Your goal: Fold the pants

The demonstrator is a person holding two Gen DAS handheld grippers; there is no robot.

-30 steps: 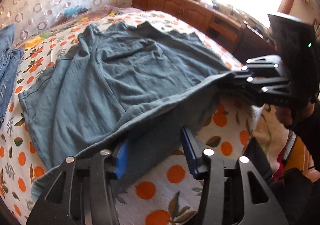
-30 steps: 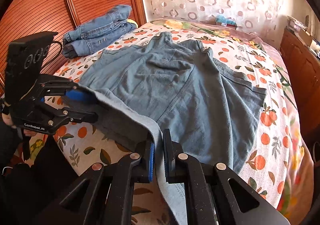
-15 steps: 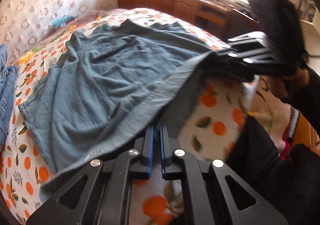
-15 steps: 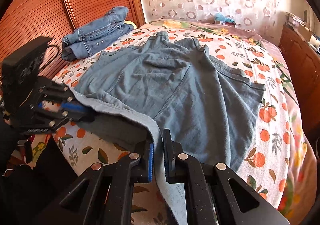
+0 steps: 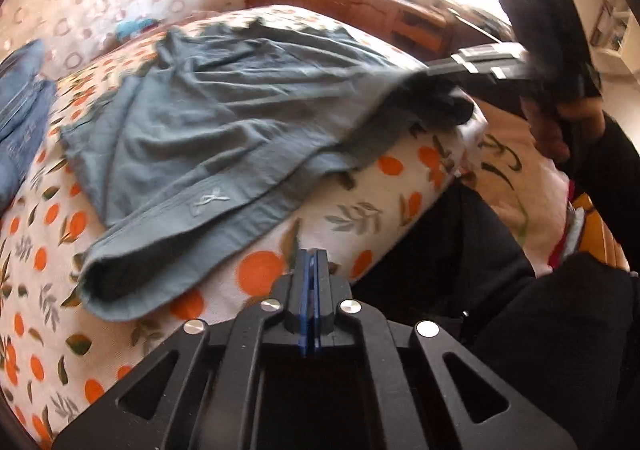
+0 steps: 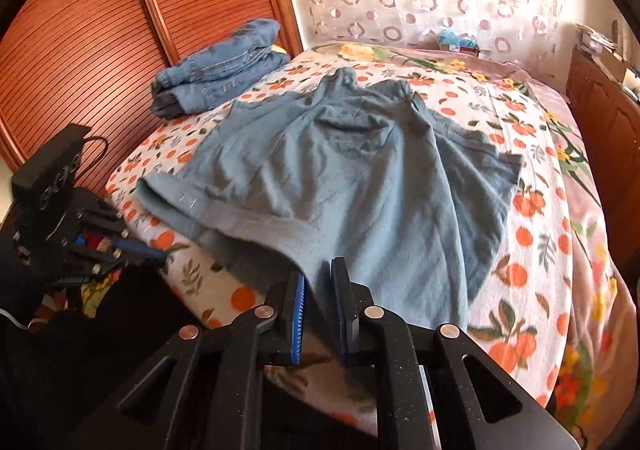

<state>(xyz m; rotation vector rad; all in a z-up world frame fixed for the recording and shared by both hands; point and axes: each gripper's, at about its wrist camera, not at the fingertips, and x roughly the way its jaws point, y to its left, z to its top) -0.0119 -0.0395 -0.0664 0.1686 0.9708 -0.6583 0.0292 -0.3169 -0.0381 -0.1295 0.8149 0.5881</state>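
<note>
Denim jeans (image 6: pixel 220 69) lie folded at ten o'clock of the soft teal pants (image 6: pixel 340 177); left gripper (image 5: pixel 311 262) is pressed together, empty, while right gripper (image 6: pixel 320 290) is opening around the hem.

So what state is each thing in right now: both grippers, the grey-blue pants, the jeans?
left gripper: shut, empty, off the pants
right gripper: jaws opening, pants edge between them
grey-blue pants: spread on the bed, near edge hanging at the right gripper
jeans: folded, stacked by the wooden panel
</note>
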